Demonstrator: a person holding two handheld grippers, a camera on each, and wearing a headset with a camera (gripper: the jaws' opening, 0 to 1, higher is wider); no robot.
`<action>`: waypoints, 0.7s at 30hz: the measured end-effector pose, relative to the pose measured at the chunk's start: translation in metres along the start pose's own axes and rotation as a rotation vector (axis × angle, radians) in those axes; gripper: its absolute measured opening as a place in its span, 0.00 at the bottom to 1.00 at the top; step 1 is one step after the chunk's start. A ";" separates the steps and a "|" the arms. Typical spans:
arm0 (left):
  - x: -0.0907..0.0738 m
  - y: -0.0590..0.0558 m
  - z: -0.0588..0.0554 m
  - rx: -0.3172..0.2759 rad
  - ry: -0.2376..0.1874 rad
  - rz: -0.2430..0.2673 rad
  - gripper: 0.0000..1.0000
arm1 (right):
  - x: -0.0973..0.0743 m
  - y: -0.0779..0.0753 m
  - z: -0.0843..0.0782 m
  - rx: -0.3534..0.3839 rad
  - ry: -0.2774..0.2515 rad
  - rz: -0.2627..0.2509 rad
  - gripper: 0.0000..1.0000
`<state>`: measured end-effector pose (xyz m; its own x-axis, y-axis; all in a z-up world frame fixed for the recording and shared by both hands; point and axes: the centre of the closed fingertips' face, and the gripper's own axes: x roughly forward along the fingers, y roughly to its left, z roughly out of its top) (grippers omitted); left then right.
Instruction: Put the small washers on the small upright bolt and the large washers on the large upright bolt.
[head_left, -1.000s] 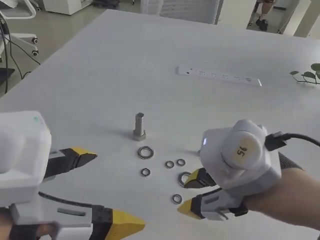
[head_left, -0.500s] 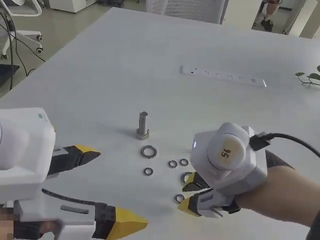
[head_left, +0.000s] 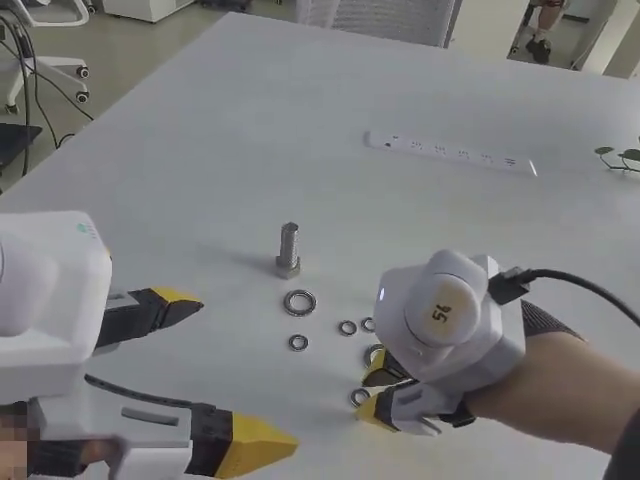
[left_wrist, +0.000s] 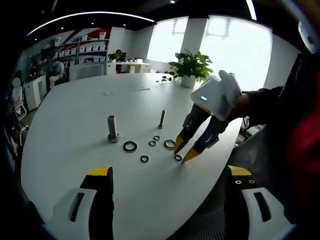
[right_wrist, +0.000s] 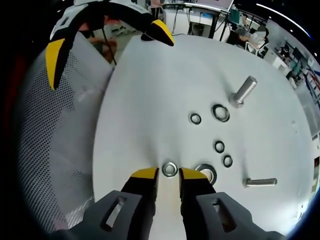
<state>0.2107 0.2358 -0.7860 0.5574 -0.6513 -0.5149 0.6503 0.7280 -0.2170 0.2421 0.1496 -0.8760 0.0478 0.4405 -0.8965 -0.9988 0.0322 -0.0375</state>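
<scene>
The large bolt (head_left: 288, 250) stands upright mid-table, and the thin small bolt (left_wrist: 162, 118) stands upright beyond the washers. A large washer (head_left: 299, 302) and several small washers, one of them (head_left: 298, 342), lie flat in front of the large bolt. Another large washer (right_wrist: 206, 173) lies beside my right gripper's fingers. My right gripper (right_wrist: 169, 176) is low over the table, open by a narrow gap. A small washer (right_wrist: 170, 169) lies flat on the table right at its tips. My left gripper (left_wrist: 169, 172) is wide open and holds nothing, hovering near the table's front-left edge (head_left: 235, 370).
A white power strip (head_left: 450, 155) lies further back on the table, with plant leaves (head_left: 625, 157) at the right edge. The white table (head_left: 200, 150) is bare around the bolts. Chairs and cables stand on the floor to the left.
My right gripper has moved a little left and lower onto the nearest small washer, and its jaws have narrowed. The left gripper has stayed where it was.
</scene>
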 end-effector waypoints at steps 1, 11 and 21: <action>0.000 0.000 0.000 0.000 0.000 0.000 0.92 | 0.000 -0.001 0.000 0.007 -0.002 0.004 0.18; 0.000 0.000 0.002 -0.001 -0.003 -0.001 0.92 | -0.001 -0.004 0.000 0.012 0.014 0.003 0.16; 0.001 0.001 0.003 -0.002 -0.005 -0.005 0.92 | -0.001 -0.006 0.000 0.001 0.016 0.004 0.14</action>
<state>0.2135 0.2347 -0.7840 0.5567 -0.6557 -0.5100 0.6519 0.7254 -0.2210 0.2478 0.1489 -0.8754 0.0435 0.4260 -0.9037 -0.9990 0.0315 -0.0332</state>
